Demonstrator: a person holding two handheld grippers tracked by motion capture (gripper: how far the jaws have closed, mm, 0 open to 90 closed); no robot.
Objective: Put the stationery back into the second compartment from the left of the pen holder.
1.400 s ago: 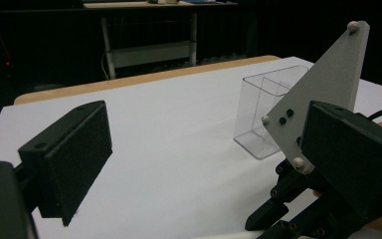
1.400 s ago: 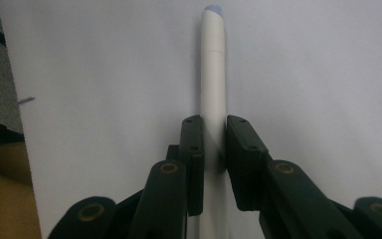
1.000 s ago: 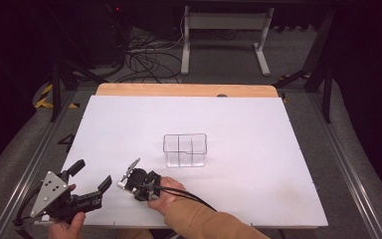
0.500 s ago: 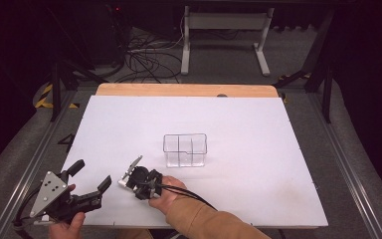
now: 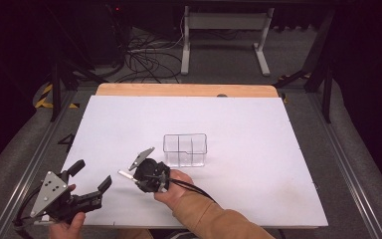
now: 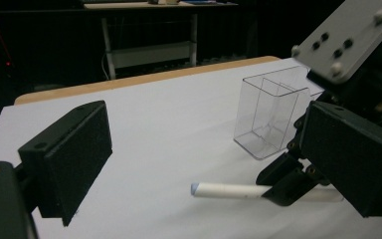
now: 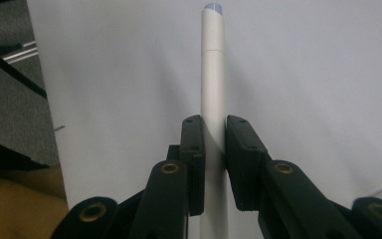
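Marker: I see a white marker (image 7: 213,74) with a pale blue end cap, lying low over the table, pinched between the right gripper (image 7: 214,164) jaws.
Container: my clear divided container (image 5: 184,149) stands upright mid-table, just beside it.

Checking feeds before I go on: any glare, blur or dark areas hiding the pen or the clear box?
High view: evenly lit table, surroundings dark, clear box faint. Left gripper view: its near jaws soft, pen sharp. Right gripper view: right gripper closed on the pen, both crisp, no glare.

High cam overhead facing fwd, gripper cams low, close, all share white table (image 5: 258,149)
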